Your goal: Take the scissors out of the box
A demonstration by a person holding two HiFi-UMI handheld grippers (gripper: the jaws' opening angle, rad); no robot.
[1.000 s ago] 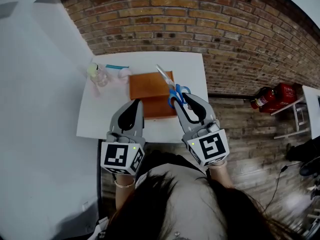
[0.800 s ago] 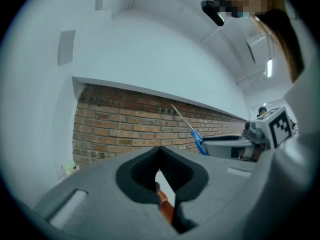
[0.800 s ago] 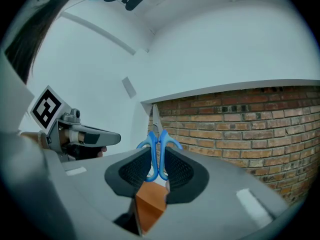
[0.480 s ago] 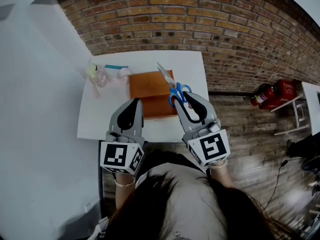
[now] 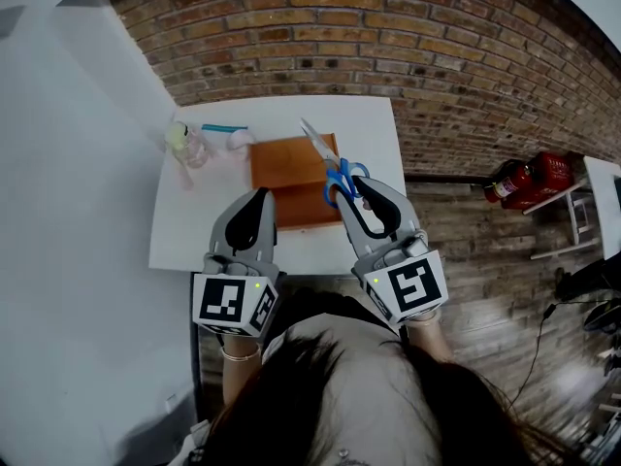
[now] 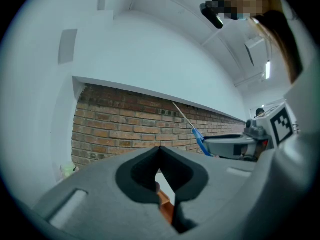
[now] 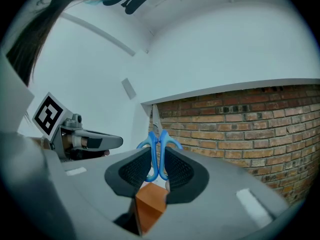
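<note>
Task progress. The right gripper (image 5: 361, 194) is clamped on the scissors (image 5: 335, 168) by their handle loops. It holds them in the air over the right-hand edge of the open orange-brown box (image 5: 283, 168), which sits on the white table (image 5: 194, 231). In the right gripper view the two blue loops stand pinched between the ribbed pads of the right gripper (image 7: 158, 159), with a corner of the box (image 7: 150, 204) showing below them. The scissors appear lifted free of the box. Whether they sit wholly outside its outline cannot be told from the head view, since the handles overlap the box's right wall there. The removal therefore looks largely done. What seems left is to carry the scissors sideways clear of the box and, if a resting place is wanted, set them on the bare table.

The left gripper (image 5: 258, 200) hangs near the front left corner of the box. Its jaws are together at the tips and hold nothing, as the left gripper view confirms (image 6: 160, 151).

The task's thing. The scissors (image 7: 160, 139) have blue plastic loops and slim pale metal blades. The blades are closed to a single point, which slants up and away from the person toward the brick wall (image 5: 388, 56). The left gripper view shows them (image 6: 192, 129) as a thin tilted line against the bricks.
</note>
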